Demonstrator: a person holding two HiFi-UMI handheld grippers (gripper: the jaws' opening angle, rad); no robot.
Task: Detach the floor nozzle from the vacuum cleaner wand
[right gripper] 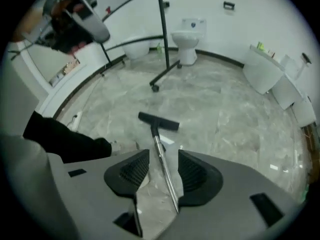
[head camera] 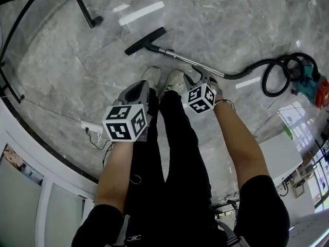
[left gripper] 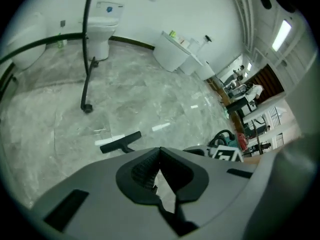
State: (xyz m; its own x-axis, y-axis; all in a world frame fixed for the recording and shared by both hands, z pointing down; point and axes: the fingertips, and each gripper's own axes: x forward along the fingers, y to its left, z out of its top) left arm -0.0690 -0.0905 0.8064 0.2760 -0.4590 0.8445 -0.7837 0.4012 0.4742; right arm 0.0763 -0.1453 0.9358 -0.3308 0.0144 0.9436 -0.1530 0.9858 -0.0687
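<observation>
The black floor nozzle (head camera: pixel 145 40) lies on the marble floor, joined to the metal wand (head camera: pixel 182 59), which runs back to a black hose (head camera: pixel 272 75) and a teal and red vacuum body (head camera: pixel 310 84). My right gripper (right gripper: pixel 164 170) points down over the wand (right gripper: pixel 165 169). Its jaws stand open with the wand running between them, and the pads are not pressing on it. The nozzle (right gripper: pixel 158 121) lies just beyond them. My left gripper (left gripper: pixel 160 156) is shut and empty, hanging above the shoes (head camera: pixel 163 80), with the nozzle (left gripper: pixel 120 143) ahead of it to the left.
A black wheeled metal frame (head camera: pixel 82 6) stands at the far left. A white power strip (head camera: pixel 91 131) with its cord lies by the wall at the left. In the right gripper view a toilet (right gripper: pixel 187 43) and white basins (right gripper: pixel 267 69) line the far wall. The person's legs fill the head view's lower middle.
</observation>
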